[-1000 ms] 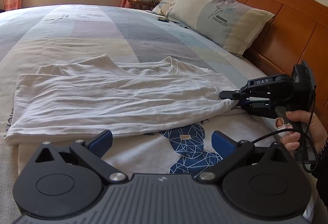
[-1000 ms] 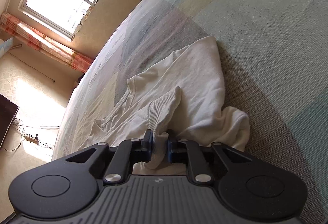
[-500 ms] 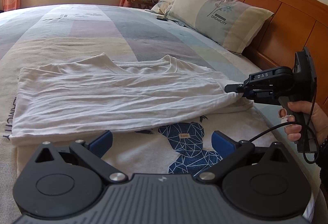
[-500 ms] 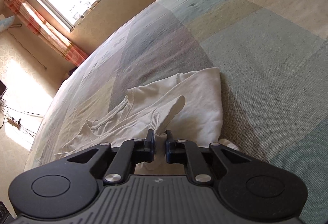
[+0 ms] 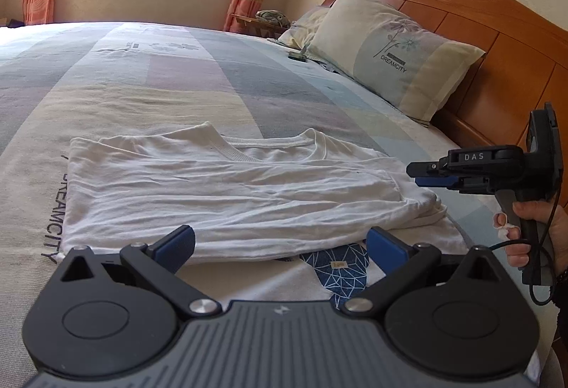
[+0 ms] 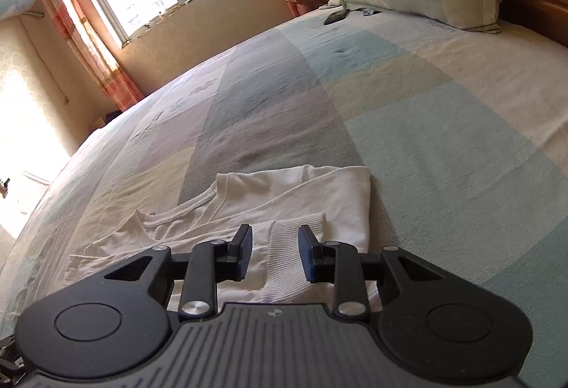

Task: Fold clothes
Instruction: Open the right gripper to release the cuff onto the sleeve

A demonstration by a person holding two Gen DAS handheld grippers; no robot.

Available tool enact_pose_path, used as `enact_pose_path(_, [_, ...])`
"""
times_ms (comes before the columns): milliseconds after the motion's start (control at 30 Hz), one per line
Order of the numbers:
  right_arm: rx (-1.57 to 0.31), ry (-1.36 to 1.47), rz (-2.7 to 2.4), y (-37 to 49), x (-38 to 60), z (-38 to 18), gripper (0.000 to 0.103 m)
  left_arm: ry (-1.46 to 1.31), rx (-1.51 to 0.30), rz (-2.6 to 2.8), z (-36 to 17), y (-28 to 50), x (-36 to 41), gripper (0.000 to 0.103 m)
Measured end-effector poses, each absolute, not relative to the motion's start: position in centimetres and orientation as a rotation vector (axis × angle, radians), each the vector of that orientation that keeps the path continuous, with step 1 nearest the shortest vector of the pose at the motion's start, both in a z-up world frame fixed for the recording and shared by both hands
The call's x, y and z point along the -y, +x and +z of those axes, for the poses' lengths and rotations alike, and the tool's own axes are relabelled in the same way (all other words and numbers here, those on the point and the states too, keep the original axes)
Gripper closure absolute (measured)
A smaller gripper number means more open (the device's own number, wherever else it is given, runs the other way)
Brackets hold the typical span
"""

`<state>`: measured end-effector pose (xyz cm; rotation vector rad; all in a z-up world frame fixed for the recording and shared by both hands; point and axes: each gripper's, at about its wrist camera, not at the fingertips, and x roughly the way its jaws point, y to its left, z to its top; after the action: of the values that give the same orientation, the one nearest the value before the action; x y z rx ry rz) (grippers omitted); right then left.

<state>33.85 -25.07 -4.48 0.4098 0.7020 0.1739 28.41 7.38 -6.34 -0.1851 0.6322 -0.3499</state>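
Left wrist view: the white T-shirt (image 5: 227,196) lies part-folded on the bed (image 5: 177,86), blue print showing; left gripper (image 5: 280,246) fingers wide, empty. Right gripper (image 5: 413,174) hovers beside the sleeve edge.

Right wrist view: its fingers (image 6: 245,246) are opening, ribbed cuff (image 6: 294,256) lying loose between; bare bedspread beyond.

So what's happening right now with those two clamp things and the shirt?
Left gripper open, empty, above the white T-shirt. Right gripper jaws opening, ribbed cuff between them, not pinched. Shirt partly folded on the bed. Nothing in the way.
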Motion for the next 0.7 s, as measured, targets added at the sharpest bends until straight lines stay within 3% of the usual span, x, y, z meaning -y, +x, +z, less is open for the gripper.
enact_pose_path(233, [-0.789, 0.268, 0.217, 34.7, 21.9, -6.8, 0.051, -0.330, -0.639, -0.245, -8.2, 30.9, -12.6, 0.001])
enact_pose_path(567, [-0.844, 0.185, 0.194, 34.9, 20.7, -5.7, 0.051, -0.446, -0.662, -0.167, -7.0, 30.9, -20.0, 0.001])
enact_pose_path(700, [-0.841, 0.070, 0.273, 35.1, 17.2, -2.2, 0.050, -0.395, -0.682, -0.143, -5.8, 30.3, -21.6, 0.001])
